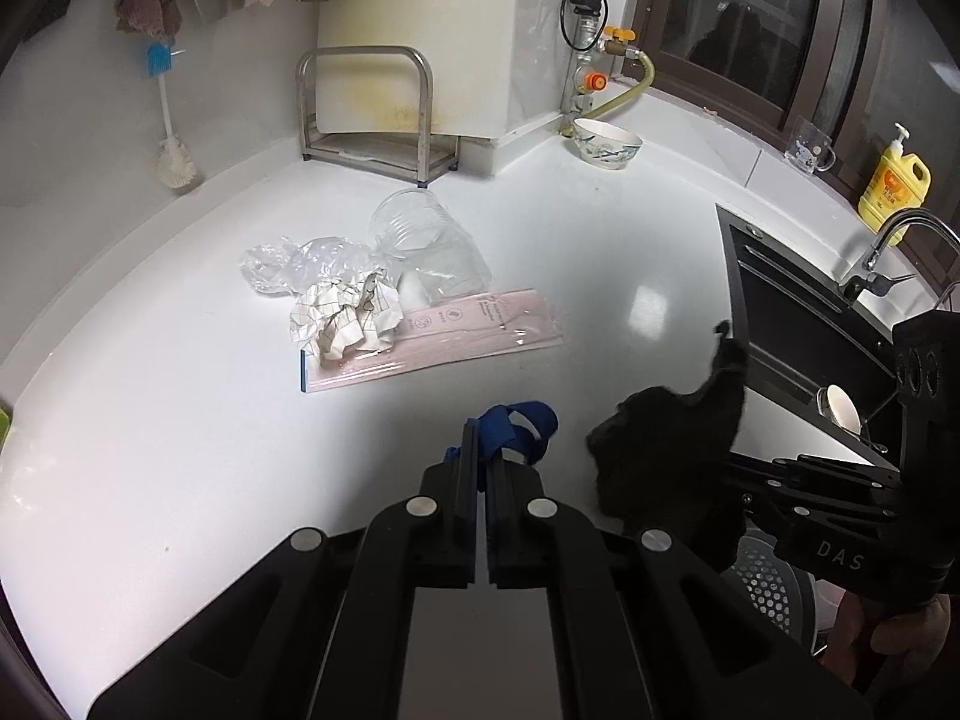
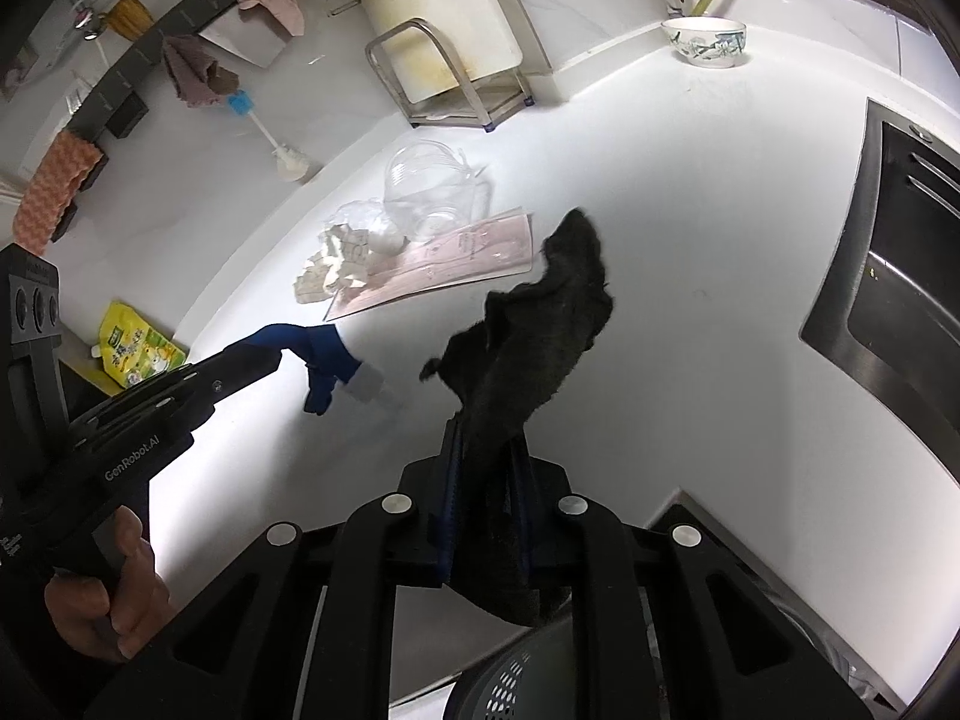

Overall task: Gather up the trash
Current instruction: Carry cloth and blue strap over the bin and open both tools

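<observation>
Left gripper (image 1: 480, 456) clamped tight on a strip of blue fabric (image 1: 519, 423), jaws pressed together with the cloth bunched at the tips; from the right wrist view the strip hangs off the fingertips above the white countertop (image 1: 180, 450), not touching it. Right gripper (image 2: 486, 450) closed on a black fuzzy cloth (image 2: 540, 324), the cloth pinched between the pads, part standing up past the tips and a tail hanging down behind the jaws. Both held pieces are clear of the counter, near each other, blue to the left of black. A bare hand (image 2: 102, 594) grips the left tool's handle. Remaining trash lies in a cluster further back on the counter: crumpled checked paper (image 1: 345, 321), crinkled clear plastic film (image 1: 300, 264) just behind it, a clear plastic cup (image 1: 429, 246) on its side, and a flat pink packet in a clear sleeve (image 1: 474, 330) partly under the paper. Metal rack (image 1: 366, 108) behind the cluster against the wall. Patterned bowl (image 1: 606, 144) in the far corner. Dark sink (image 1: 804, 330) to the right, a yellow pump bottle (image 1: 894, 180) beyond it. A perforated bin rim (image 2: 510, 678) shows below the right gripper, at the counter's edge.
</observation>
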A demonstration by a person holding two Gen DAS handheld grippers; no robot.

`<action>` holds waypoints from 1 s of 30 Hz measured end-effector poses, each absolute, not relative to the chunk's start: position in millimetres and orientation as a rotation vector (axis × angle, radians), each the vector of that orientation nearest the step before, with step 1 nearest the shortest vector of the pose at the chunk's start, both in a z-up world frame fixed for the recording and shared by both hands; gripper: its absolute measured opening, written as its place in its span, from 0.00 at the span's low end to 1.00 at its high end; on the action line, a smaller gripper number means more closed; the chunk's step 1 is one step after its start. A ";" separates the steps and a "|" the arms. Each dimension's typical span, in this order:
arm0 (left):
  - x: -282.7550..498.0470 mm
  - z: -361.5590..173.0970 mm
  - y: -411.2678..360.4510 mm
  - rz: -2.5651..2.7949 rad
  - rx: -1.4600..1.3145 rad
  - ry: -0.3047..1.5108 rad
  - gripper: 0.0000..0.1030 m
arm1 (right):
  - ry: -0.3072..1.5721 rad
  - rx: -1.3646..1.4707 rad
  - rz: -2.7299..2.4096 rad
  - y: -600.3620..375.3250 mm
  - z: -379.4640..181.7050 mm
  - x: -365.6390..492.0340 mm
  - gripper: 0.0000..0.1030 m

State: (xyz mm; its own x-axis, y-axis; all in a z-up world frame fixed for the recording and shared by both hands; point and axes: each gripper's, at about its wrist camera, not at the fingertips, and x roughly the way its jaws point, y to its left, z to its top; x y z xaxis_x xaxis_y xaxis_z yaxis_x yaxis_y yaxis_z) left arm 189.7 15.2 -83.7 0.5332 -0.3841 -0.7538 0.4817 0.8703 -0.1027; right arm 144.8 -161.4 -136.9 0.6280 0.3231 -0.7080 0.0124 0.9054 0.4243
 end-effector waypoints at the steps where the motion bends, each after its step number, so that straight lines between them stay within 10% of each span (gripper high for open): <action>1: 184.9 -81.8 14.4 -0.516 0.123 0.865 0.03 | 0.878 0.412 0.188 -161.8 -135.2 141.2 0.13; 30: 20.1 -67.0 -37.2 -0.405 0.074 0.883 0.03 | 0.931 0.312 0.302 -224.9 -130.4 -7.5 0.08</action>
State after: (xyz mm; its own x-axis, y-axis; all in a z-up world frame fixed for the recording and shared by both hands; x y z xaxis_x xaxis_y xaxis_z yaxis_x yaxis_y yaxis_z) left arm 20.1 -37.2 -67.0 0.5645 -0.3133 -0.7636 0.3739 0.9219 -0.1019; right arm -7.5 -224.9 -130.4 0.5619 0.3849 -0.7322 -0.1188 0.9135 0.3891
